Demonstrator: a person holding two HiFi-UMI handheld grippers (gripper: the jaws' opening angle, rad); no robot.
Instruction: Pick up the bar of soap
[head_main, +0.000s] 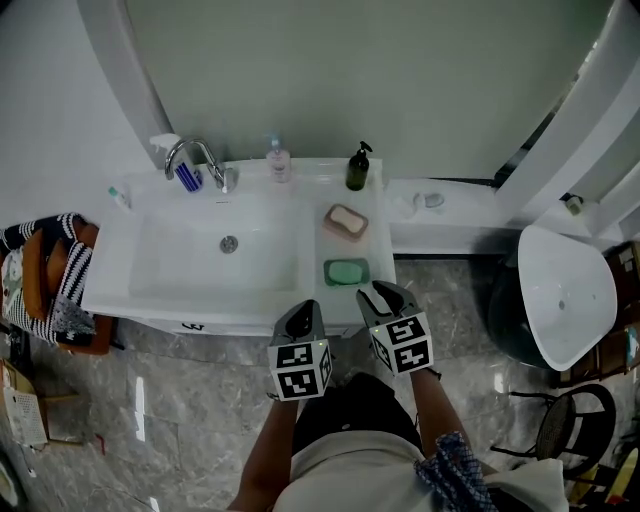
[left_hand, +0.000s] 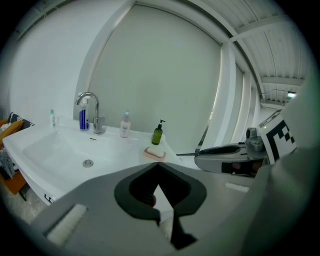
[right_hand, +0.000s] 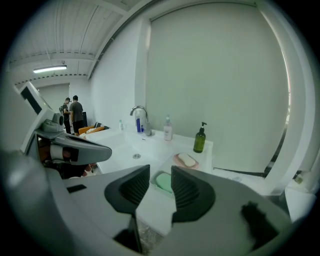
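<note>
Two bars of soap lie on the white washbasin counter (head_main: 370, 240), right of the basin. A cream bar (head_main: 346, 220) (right_hand: 187, 159) (left_hand: 155, 151) rests in a pink dish. A green bar (head_main: 346, 271) (right_hand: 164, 182) rests in a green dish nearer the front edge. My right gripper (head_main: 383, 296) (right_hand: 160, 171) hovers just in front of the counter edge, open and empty. The green bar shows through its gap, farther off. My left gripper (head_main: 302, 318) (left_hand: 157, 163) hangs beside it on the left, shut with its tips touching and nothing held.
A chrome faucet (head_main: 195, 155), a blue cup (head_main: 188, 177), a small pink bottle (head_main: 278, 160) and a dark green pump bottle (head_main: 358, 167) line the back of the basin. A white toilet (head_main: 565, 295) stands right. A basket with striped cloth (head_main: 50, 280) sits left. People (right_hand: 74, 112) stand far behind.
</note>
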